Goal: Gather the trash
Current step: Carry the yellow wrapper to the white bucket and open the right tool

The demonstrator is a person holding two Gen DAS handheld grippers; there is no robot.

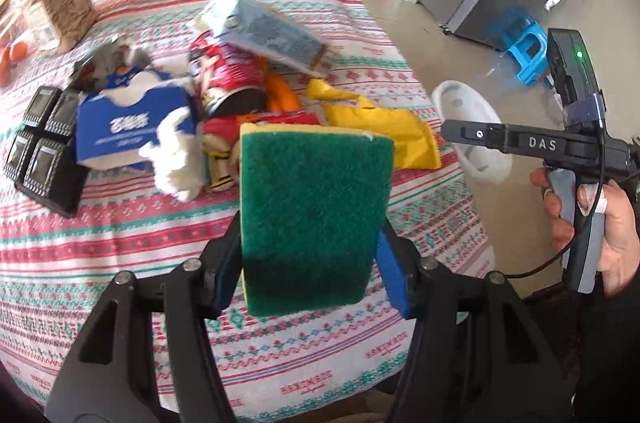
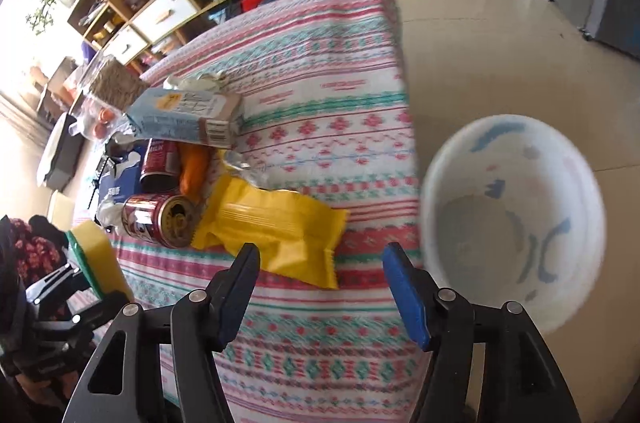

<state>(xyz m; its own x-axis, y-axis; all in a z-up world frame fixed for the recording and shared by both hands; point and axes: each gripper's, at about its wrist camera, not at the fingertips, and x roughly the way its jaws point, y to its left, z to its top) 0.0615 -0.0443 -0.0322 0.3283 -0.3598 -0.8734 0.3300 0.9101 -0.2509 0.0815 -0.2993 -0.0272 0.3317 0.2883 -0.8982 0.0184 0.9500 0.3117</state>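
A: Tongs first. Left tongs (image 1: 310, 255) are clenched on the green-and-yellow sponge (image 1: 316, 215), lifted clear of the striped desk (image 1: 120, 247). Right tongs (image 2: 322, 287) are released, nothing between the pads, hanging over the desk edge.

B: And the big pieces around them?

A: White basin (image 2: 512, 223) sits down on the floor, just right of the right tongs. That looks like the bin, and I'd judge it empty so far.

B: The trash itself?

A: Piled ahead of both tongs: pale blue carton (image 2: 188, 119) farthest off, yellow wrapper (image 2: 272, 227) just in front of the right tongs, red can (image 2: 160, 219) on its side touching the wrapper's left edge.

B: Best way to play it?

A: I'd carry the sponge across over the basin and let go only once it's inside the rim. Keep the squeeze steady, because foam can slip. The right tongs should take the wrapper by its near crimped edge.
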